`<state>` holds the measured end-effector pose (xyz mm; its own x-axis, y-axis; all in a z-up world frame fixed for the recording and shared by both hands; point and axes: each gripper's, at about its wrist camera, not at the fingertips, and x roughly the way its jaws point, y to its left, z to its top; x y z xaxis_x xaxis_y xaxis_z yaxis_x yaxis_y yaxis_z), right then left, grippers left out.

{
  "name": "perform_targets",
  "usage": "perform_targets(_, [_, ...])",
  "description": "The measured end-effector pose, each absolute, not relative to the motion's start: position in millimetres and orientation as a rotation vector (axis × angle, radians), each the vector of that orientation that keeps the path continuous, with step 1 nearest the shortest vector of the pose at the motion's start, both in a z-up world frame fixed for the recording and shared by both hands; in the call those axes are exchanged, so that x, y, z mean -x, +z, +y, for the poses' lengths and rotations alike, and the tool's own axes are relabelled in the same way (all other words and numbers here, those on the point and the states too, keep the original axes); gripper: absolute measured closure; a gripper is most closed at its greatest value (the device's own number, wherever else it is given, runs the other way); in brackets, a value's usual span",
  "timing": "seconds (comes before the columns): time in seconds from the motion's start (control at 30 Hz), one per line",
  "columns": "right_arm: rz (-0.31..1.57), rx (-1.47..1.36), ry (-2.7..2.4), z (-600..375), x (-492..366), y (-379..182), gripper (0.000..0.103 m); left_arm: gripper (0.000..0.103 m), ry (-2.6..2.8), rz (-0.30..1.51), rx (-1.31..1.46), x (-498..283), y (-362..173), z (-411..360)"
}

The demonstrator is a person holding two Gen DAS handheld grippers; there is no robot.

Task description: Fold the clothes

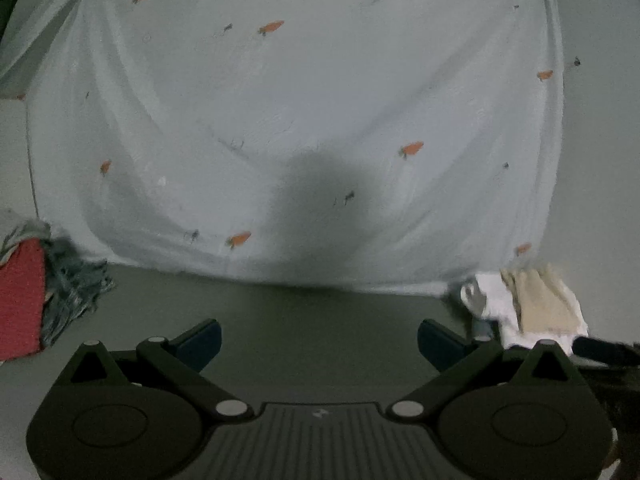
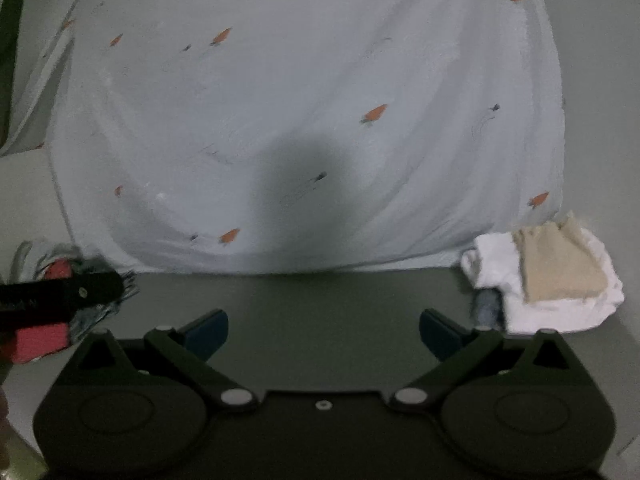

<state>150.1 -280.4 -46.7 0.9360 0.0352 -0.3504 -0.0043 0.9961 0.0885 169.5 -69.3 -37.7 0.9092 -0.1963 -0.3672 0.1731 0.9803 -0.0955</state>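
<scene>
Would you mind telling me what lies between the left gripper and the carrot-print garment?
Only bare grey table: the left gripper is open short of the carrot-print garment, as its own wrist view shows.

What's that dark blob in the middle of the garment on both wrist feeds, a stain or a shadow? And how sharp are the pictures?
Left wrist view: soft-edged dark patch on the pale carrot-print garment, most likely a cast shadow; dim light, the folded white and beige pile smeared by blur. Right wrist view: the same patch, edges bowed by the fisheye, dark corners.
</scene>
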Motion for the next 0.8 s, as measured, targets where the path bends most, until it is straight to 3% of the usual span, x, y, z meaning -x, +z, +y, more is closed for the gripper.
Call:
perform_targets(0.4, [0.417,-0.072,0.011,-174.3,-74.9,-57.9,0.000,0.000,-0.174,0.460,0.020,-101.9,-56.1,20.8])
perform_targets(0.8, [0.484,-0.062,0.005,-131.4,-34.7,-71.3,0.000,0.000,-0.156,0.523,0.042,-60.4,-68.0,69.9])
